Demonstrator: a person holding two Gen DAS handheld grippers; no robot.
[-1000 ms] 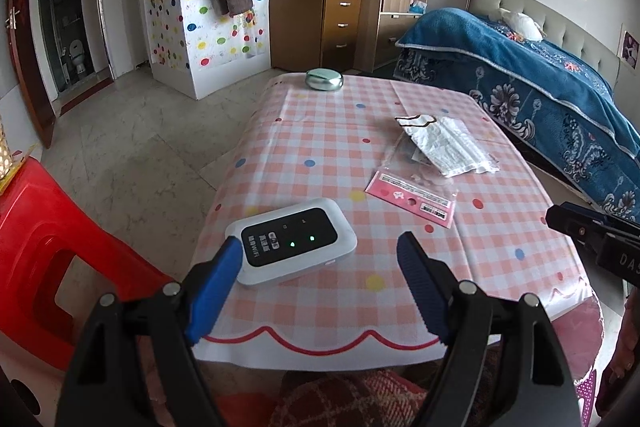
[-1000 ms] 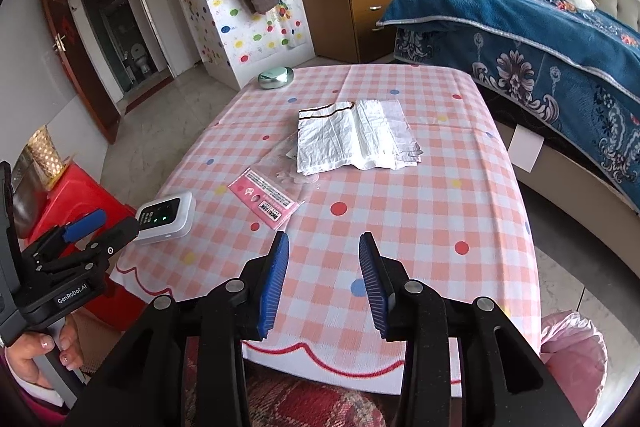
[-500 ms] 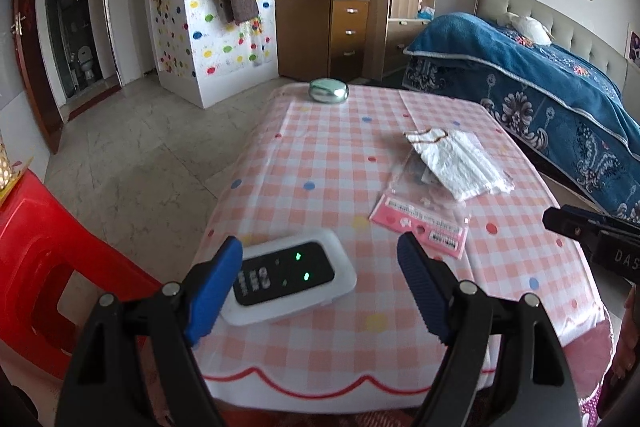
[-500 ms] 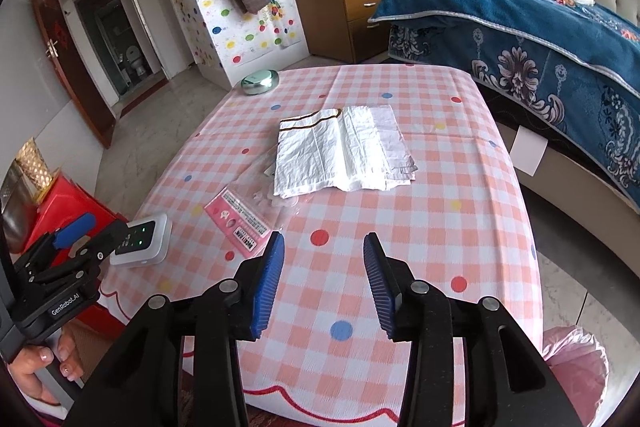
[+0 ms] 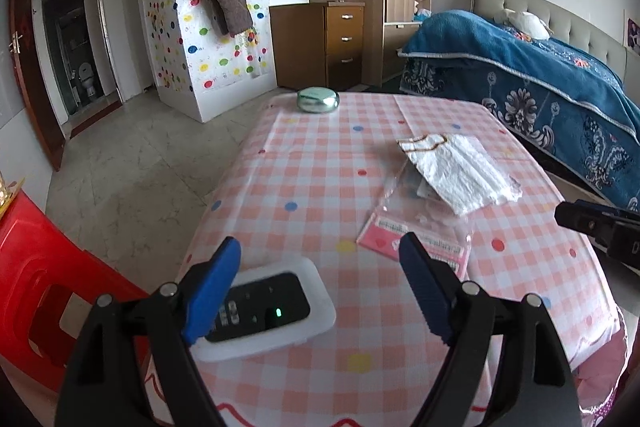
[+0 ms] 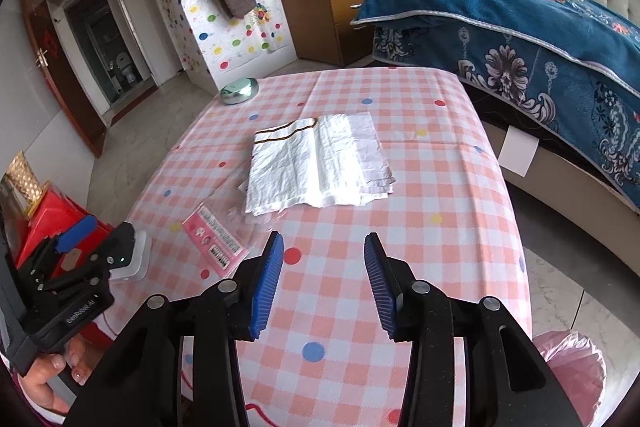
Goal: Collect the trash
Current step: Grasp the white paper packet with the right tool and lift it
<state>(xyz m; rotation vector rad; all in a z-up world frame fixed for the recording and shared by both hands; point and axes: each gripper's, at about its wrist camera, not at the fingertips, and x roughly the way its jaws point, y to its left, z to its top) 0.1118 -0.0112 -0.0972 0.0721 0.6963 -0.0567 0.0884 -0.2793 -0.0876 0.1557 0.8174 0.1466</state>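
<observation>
A: Where does the trash lie?

B: On the worktop (image 6: 460,227), which is draped in a pink-and-white checked cloth with coloured dots. A crumpled white paper bag with a brown-trimmed edge (image 6: 316,165) (image 5: 460,167) sits flat near the middle. Partly under its near-left corner is a clear plastic sleeve with a pink printed card inside (image 6: 218,239) (image 5: 424,231).

A: And the left tool?

B: The left tool (image 5: 320,291) has its blue-padded fingers spread wide apart, holding nothing. It hangs over the near-left corner of the worktop. A white rounded device with a black face and a green light (image 5: 272,311) lies there, and its left end sits behind the left finger in the left wrist view. I cannot tell whether the pad touches it.

A: The right one?

B: The right tool (image 6: 324,283) is also parted and empty, over bare cloth at the near edge, short of the paper bag. The pink card lies just left of its left finger.

A: Anything else on the cloth?

B: A shiny pale-green rounded case (image 5: 318,100) (image 6: 240,91) at the far-left edge, well apart from the bag. Off the near-right corner, a pink plastic bag (image 6: 572,363) sits low by the floor. A red plastic stool (image 5: 44,279) stands left of the worktop
</observation>
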